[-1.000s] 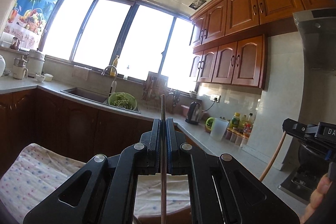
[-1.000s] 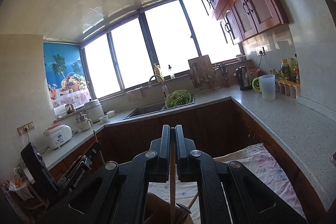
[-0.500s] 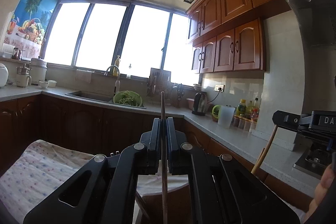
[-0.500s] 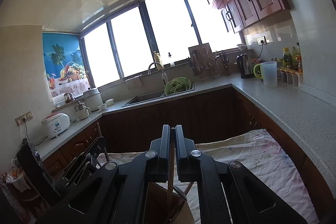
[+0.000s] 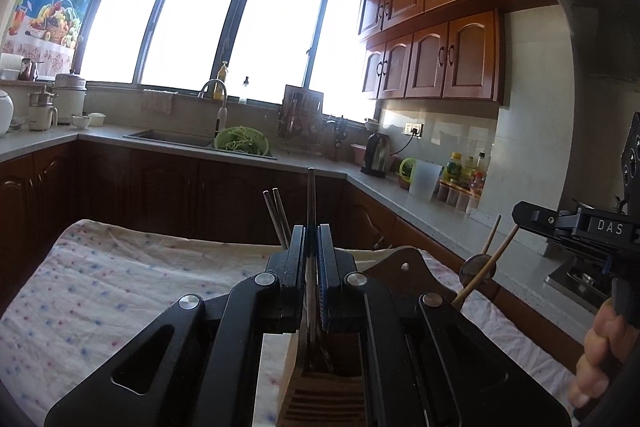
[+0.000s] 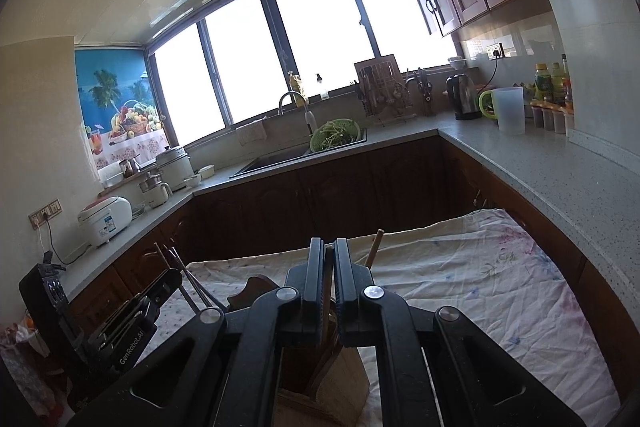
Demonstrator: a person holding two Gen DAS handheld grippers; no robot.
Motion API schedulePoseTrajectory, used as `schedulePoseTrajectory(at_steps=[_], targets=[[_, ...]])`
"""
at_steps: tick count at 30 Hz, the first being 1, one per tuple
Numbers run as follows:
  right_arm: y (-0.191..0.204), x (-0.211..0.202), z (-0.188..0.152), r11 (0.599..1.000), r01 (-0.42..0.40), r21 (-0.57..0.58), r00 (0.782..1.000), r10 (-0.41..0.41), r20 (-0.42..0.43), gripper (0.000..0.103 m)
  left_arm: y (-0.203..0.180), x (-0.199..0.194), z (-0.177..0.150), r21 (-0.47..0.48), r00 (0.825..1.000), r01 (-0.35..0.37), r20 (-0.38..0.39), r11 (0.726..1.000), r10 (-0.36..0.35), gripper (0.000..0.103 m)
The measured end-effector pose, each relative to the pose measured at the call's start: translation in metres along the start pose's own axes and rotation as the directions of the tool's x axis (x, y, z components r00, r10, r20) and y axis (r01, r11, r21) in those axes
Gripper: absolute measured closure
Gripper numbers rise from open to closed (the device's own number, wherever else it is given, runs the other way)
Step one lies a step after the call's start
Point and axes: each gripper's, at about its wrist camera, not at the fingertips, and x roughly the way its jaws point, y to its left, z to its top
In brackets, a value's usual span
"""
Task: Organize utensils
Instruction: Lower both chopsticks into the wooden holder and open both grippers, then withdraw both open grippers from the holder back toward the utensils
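My left gripper is shut on a thin metal chopstick that stands upright, its lower end inside a wooden utensil holder below the jaws. Two more metal chopsticks lean out of the holder. My right gripper is shut on a wooden chopstick over the same holder; a second wooden stick pokes up beside it. The right gripper also shows at the right of the left wrist view, with wooden sticks below it.
The holder stands on a table with a floral cloth. Beyond it are dark cabinets, a grey counter, a sink with a green colander, a kettle and bottles. The left gripper shows at lower left.
Both grippers have moved down toward the holder with their chopsticks. The holder and the sticks standing in it have come into view.
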Motion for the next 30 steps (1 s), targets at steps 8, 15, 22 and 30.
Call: schedulePoseTrajectory(at_steps=[8, 15, 22, 30], targets=[[0.0, 0.001, 0.001, 1.0, 0.0, 0.013, 1.0, 0.0, -0.021, 0.098, -0.002, 0.002, 0.005, -0.011, 0.999, 0.007, -0.042, 1.0, -0.008, 0.098], [-0.001, -0.003, 0.004, 1.0, -0.008, 0.028, 1.0, 0.009, -0.024, 0.093, -0.002, -0.003, 0.009, -0.036, 0.997, -0.001, -0.076, 0.999, -0.002, 0.057], [-0.004, -0.026, 0.008, 0.997, -0.028, 0.065, 0.999, 0.026, 0.019, 0.058, -0.004, -0.024, 0.012, -0.039, 0.996, -0.012, -0.094, 0.999, 0.008, 0.042], [-0.006, -0.057, 0.001, 0.993, -0.065, 0.095, 0.997, 0.061, 0.045, 0.024, 0.004, -0.058, 0.01, -0.045, 0.988, -0.048, -0.147, 0.998, 0.041, 0.028]])
